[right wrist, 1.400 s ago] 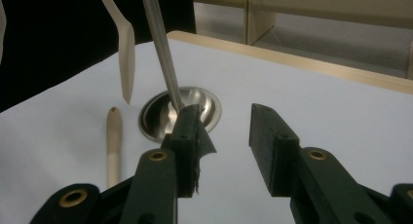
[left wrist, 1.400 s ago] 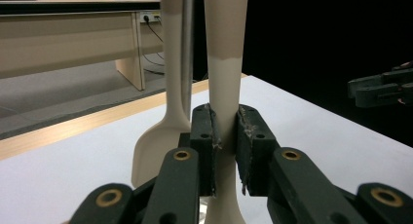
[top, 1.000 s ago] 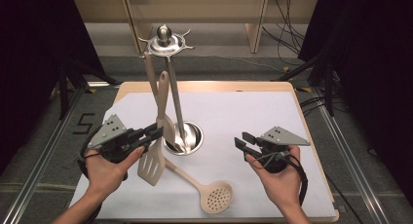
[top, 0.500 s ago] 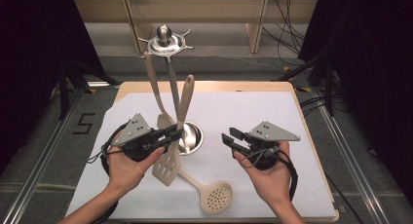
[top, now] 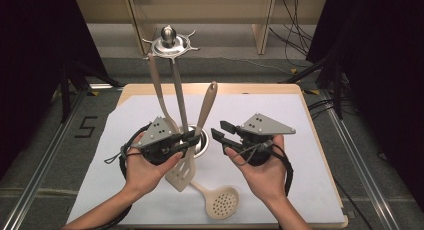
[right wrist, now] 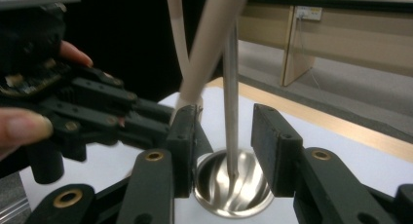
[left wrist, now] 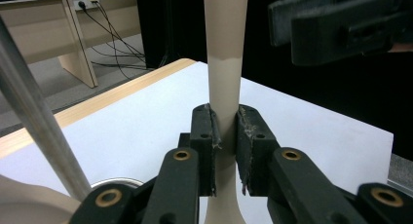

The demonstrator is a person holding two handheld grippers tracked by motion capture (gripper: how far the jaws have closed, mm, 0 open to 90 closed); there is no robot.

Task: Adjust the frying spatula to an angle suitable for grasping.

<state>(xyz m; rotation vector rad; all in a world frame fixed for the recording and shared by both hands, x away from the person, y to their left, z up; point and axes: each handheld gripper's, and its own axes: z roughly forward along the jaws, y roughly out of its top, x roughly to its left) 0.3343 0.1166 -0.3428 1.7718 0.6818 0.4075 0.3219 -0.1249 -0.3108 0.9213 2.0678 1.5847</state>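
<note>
— On the white sheet (top: pixel 300 140) by the steel stand (top: pixel 172 80): what has the left gripper (top: pixel 189 139) got?

— A beige slotted turner (top: pixel 192 140), clamped by the handle. The left gripper view shows both pads pressed flat on the handle, which stands upright between them. From above, the turner tilts, handle tip up toward the stand's top, slotted blade hanging below the hand just over the sheet.

— And the right gripper (top: pixel 218 131)?

— Jaws apart, nothing pressed between them; they have just been opening. In the right gripper view the stand's steel rod and its round base (right wrist: pixel 234 190) sit in the gap (behind it, not gripped). It points at the left gripper, tips near each other but apart.

— Anything else?

— A beige spoon (top: pixel 161 92) hangs from the stand's top ring, just beside the rod. A beige skimmer (top: pixel 220 202) lies flat on the sheet near the front edge, between the two hands, touched by neither. Sheet covers a wooden table (top: pixel 320 155).
</note>
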